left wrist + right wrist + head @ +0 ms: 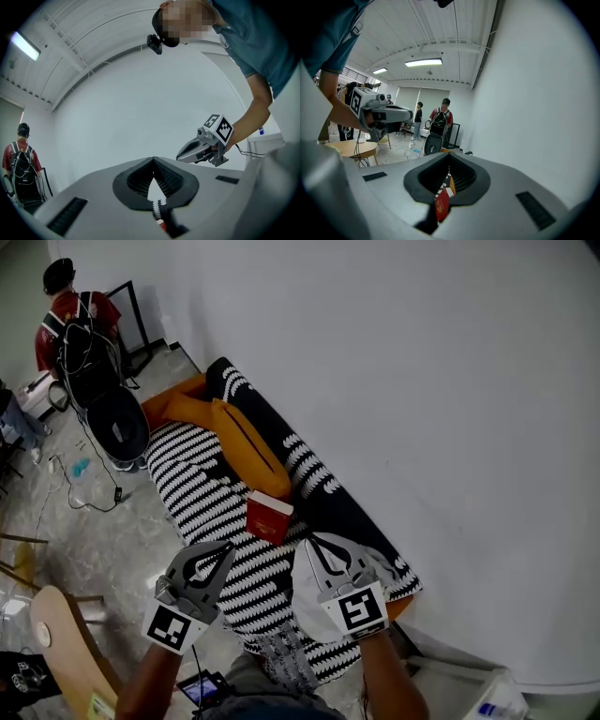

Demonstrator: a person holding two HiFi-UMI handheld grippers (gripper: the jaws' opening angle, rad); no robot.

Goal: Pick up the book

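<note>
- The red hardcover book point(269, 517) stands on its edge on the seat of the black-and-white striped fabric sofa point(202, 488). It is just beside the lower end of the long orange cushion point(246, 446), near the white wall point(422, 381).
- It looks small, stiff and fairly light. The smooth cover could slip between hard pads, so a grip across both covers near the top edge seems safest.
- Because it sits on soft, yielding upholstery, a nudge would likely tip it over.
- A pale strip shows along its upper edge. I take that for the page block, which may fan open if only one cover is taken.
- The left gripper point(230, 547) has its ribbed grey jaws closed tip to tip with nothing in them. It is near the book, on its left.
- The right gripper point(312, 542) is likewise closed and empty. In its own view the book point(442, 205) shows beyond the slit below its tips.
- Either gripper would need to spread its jaws before it could take hold.
</note>
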